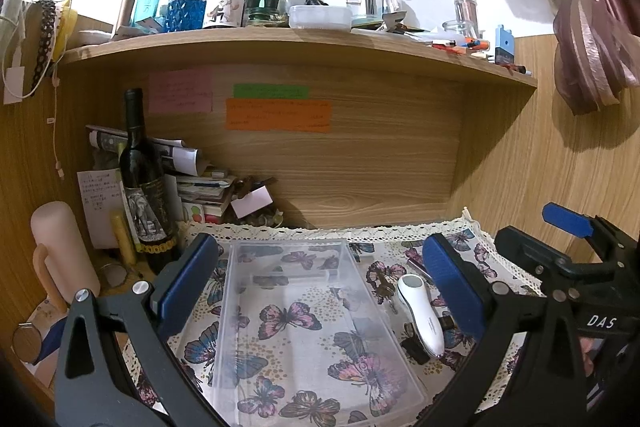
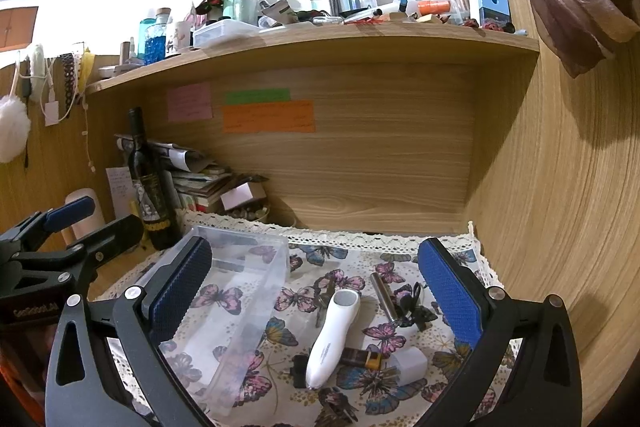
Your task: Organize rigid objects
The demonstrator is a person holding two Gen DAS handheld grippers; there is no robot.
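On butterfly-print cloth (image 1: 304, 323), clear rectangular plastic box (image 1: 296, 311), glossy white handheld device (image 2: 334, 335), both grippers (image 1: 320, 291) (image 2: 316, 291) spread wide, empty

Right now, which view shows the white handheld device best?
The right wrist view: the white device lies whole and unobstructed between the open fingers, beside a brown tube and a white cube. In the left wrist view the device sits off to the right, beside the clear box, close to the blue finger pad.

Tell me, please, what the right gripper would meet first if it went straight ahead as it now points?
Most likely the white handheld device lying on the butterfly cloth between the open fingers; depth is uncertain.
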